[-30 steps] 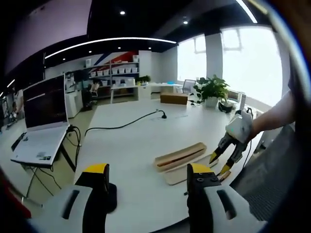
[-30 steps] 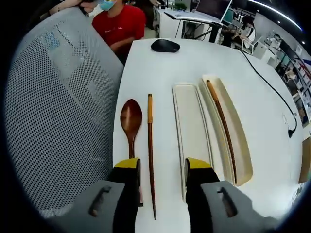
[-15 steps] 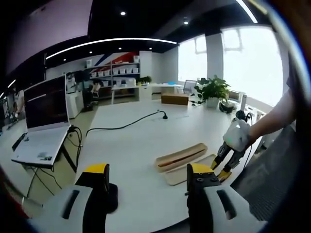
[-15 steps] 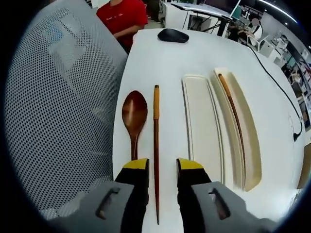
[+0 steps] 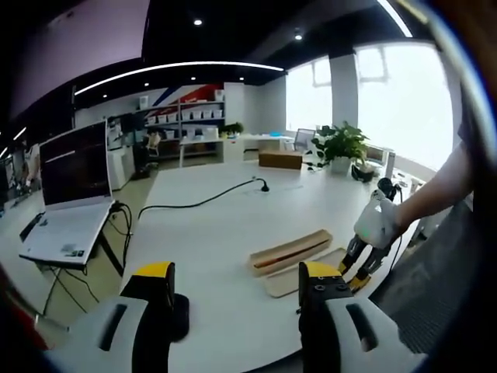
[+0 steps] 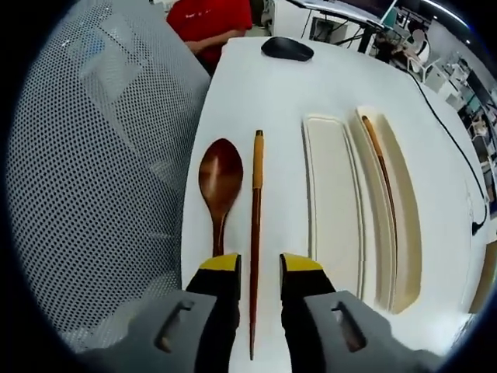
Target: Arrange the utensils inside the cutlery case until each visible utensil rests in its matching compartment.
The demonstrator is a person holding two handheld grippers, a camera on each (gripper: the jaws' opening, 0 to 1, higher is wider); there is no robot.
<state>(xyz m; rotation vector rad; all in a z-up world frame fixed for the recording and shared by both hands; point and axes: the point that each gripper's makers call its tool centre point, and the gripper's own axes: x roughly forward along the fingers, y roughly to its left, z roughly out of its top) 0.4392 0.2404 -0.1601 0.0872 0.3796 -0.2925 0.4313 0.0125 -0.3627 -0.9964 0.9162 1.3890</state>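
Observation:
A loose brown chopstick (image 6: 255,210) lies on the white table, with a wooden spoon (image 6: 220,183) just left of it. My right gripper (image 6: 259,268) is open, and its two jaws straddle the chopstick's near half with a small gap on each side. To the right lie a flat cream tray (image 6: 334,202) and a deeper cream case compartment (image 6: 400,233) that holds a second chopstick (image 6: 382,175). My left gripper (image 5: 237,280) hangs open over bare table, well short of the case (image 5: 291,250). A gloved hand holds the right gripper (image 5: 359,264) beside the case.
A mesh chair back (image 6: 93,171) rises along the table's left edge. A black mouse (image 6: 287,48) and a person in red (image 6: 211,17) are at the far end. A laptop (image 5: 70,194), a black cable (image 5: 202,200) and a potted plant (image 5: 338,144) stand farther off.
My right gripper has shifted from beside the spoon to centre on the loose chopstick, come closer to it, and narrowed its jaws. The left gripper has stayed still.

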